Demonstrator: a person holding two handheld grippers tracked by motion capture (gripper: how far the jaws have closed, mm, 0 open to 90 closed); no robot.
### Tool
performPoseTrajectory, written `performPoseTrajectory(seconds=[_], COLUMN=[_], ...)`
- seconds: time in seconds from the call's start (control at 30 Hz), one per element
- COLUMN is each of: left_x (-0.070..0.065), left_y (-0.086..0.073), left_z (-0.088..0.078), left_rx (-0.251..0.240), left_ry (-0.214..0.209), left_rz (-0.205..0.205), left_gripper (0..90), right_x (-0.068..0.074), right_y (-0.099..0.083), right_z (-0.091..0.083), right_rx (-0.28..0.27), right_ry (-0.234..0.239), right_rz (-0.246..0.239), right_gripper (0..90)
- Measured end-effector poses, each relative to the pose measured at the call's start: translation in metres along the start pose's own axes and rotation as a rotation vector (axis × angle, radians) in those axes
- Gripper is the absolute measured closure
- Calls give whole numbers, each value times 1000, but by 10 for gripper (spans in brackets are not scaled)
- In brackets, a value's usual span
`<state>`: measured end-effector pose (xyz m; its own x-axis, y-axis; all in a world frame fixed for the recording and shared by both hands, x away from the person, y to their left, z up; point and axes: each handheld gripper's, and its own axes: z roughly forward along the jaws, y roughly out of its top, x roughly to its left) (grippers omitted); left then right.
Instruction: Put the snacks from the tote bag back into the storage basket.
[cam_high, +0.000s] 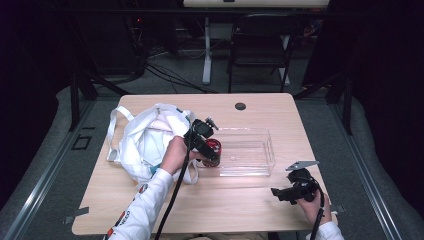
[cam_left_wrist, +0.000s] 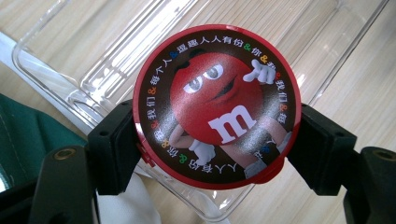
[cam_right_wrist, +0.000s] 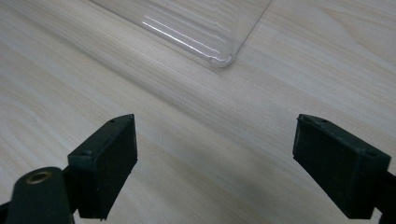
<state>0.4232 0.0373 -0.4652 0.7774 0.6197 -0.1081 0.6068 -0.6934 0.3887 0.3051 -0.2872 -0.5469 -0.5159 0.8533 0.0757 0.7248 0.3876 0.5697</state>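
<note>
The left tongs (cam_left_wrist: 217, 140) squeeze a round red candy tin (cam_left_wrist: 216, 106) over the clear tray (cam_high: 267, 150); the right tongs (cam_right_wrist: 229, 163) are open.

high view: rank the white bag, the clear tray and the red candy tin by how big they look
1. white bag, the widest spread on the table
2. clear tray, a little smaller than the bag
3. red candy tin, by far the smallest, partly hidden by the left gripper that holds it
</note>
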Motion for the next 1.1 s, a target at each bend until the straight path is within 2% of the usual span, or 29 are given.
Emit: performPoseTrajectory(seconds=[0.5,1.1], left_x=[3,3], left_y=[-4,-4], left_z=[14,25], left_rx=[28,61], left_ry=[3,9], left_rz=[-11,-5], left_gripper=[256,255], right_x=[0,0], right_y=[0,0], right_z=[0,0], right_rx=[-1,2], right_ry=[0,-5], right_rz=[0,-3], right_gripper=[135,135])
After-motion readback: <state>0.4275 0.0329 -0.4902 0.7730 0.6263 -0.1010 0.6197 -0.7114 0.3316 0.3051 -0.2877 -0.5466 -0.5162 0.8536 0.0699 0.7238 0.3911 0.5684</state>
